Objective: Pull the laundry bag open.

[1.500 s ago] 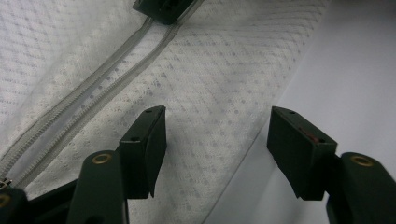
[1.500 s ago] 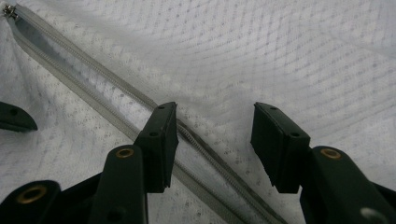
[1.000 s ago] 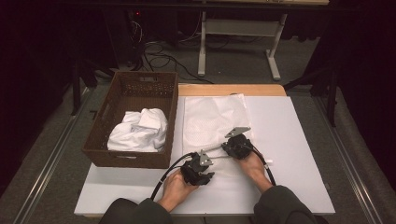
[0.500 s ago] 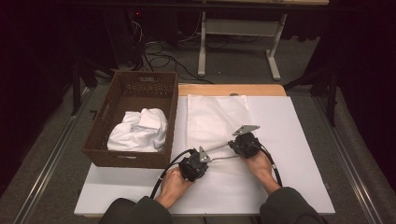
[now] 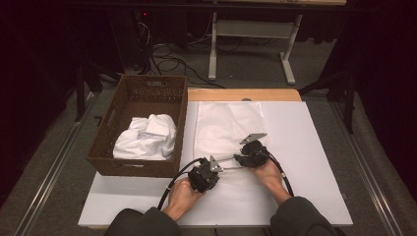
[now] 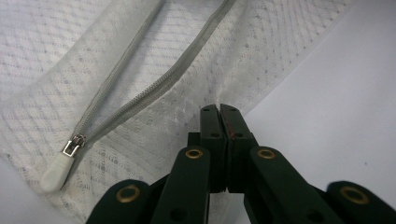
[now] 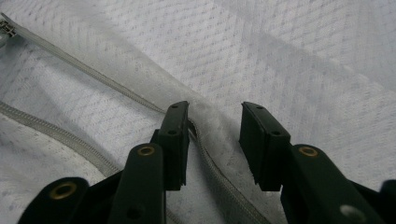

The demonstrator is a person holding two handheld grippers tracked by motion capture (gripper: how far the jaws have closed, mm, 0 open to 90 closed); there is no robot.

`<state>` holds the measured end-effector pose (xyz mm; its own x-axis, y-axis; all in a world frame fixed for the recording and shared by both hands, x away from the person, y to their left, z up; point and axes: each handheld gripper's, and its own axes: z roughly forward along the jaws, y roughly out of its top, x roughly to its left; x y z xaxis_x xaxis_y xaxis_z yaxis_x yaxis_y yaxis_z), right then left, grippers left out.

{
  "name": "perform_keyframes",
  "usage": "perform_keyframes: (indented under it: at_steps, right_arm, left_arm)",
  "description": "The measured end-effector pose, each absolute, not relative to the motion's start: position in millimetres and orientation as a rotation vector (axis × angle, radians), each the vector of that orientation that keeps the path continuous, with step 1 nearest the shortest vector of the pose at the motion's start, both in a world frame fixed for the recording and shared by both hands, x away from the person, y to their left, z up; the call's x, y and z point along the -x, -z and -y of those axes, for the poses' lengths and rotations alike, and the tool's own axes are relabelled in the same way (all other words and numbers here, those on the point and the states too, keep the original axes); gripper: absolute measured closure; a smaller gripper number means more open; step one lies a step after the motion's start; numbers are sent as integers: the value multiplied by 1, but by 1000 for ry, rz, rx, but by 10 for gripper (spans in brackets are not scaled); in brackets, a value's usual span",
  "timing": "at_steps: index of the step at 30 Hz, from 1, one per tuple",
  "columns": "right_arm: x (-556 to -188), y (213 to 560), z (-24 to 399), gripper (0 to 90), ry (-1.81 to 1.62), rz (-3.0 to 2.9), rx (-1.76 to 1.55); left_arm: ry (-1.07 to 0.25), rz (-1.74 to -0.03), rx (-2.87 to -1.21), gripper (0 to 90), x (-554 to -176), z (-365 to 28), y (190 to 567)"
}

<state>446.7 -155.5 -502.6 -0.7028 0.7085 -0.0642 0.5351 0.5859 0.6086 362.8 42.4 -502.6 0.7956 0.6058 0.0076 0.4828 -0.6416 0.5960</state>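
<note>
At the near edge of the table [image 5: 314,162], the left gripper [image 5: 212,169] has its jaws pressed together on a fold of the mesh bag [image 5: 223,125]; in the left gripper view the fabric bunches right at the closed tips, beside the bag's edge. Just beyond, the right gripper [image 7: 215,121] has just been opening its jaws: they stand apart over the zipper [image 7: 205,154], one pad resting beside the tape, nothing pinched. The white zipper pull [image 6: 58,163] lies off to the side, at the end where the two zipper tapes meet.

The bag lies flat in the middle of the table, mouth partly unzipped. It looks thin, light and limp, likely to slide and wrinkle rather than lift as a sheet, so a hold on the stitched zipper tape or hem seems surest.

Farther left, a wicker basket [image 5: 147,86] holds crumpled white laundry [image 5: 147,137].
</note>
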Motion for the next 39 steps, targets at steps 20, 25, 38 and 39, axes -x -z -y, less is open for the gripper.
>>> perform_keyframes:
  at_steps: [20,25,38,39]
  right_arm:
    - [-455,480,152,887,-827,-2516,-956]
    - [-455,463,152,887,-849,-2491,-923]
    - [-450,455,146,887,-873,-2499,-890]
    - [-450,453,146,887,-874,-2502,-878]
  left_arm:
    - [-251,-815,-2389,887,-365,-43,503]
    - [-234,-824,-2387,887,-366,-44,502]
    - [-221,-809,-2287,742,-367,-44,490]
    - [-230,-813,-2282,737,-369,-44,489]
